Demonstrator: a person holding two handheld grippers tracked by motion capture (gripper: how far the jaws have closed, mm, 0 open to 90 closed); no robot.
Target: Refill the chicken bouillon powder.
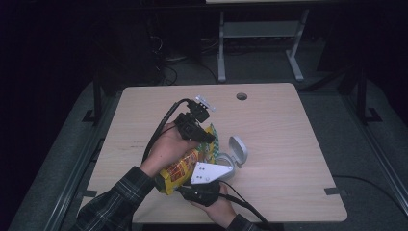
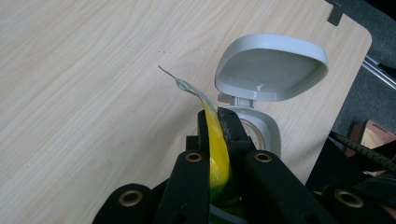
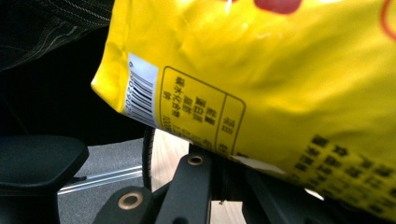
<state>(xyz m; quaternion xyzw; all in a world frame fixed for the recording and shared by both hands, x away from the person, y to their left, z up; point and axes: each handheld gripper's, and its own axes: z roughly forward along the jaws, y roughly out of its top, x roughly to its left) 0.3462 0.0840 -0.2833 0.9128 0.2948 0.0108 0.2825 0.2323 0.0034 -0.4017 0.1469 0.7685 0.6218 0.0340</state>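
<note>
**Bag held at both ends over the open container, pour looks like the next thing**

So, this reads to me as the "get the snack bag lined up over the tub" step. The yellow snack bag (image 1: 182, 168) is off the table, held between the two grippers. The left gripper (image 1: 204, 136) has its jaws clamped tight on the bag's top edge; in the left gripper view you can see the thin yellow film (image 2: 218, 154) squeezed flat between the two black jaws, with a torn-looking corner sticking out past the tips. The right gripper (image 1: 202, 190) is clenched on the bottom seam, near the barcode (image 3: 142, 93), and the bag bulges up and away from it.

The grey container (image 1: 226, 166) sits on the table (image 1: 288, 144) just beyond the left gripper's tips, its hinged lid (image 2: 271, 67) flipped up and open. Its mouth is right below and ahead of those jaws.

Pose-wise: the left hand (image 1: 168, 147) is wrapped around its gripper, pointing forward and down toward the container. The right hand (image 1: 216, 209) is lower and nearer the person, gripper aimed up into the bag's base, plaid sleeve (image 1: 115, 202) coming in alongside.

Next move, my guess: raise the right end so the contents slide toward the top, keeping the mouth over the container. Can't tell whether the top is actually open enough to pour, so it may need more tearing first.
</note>
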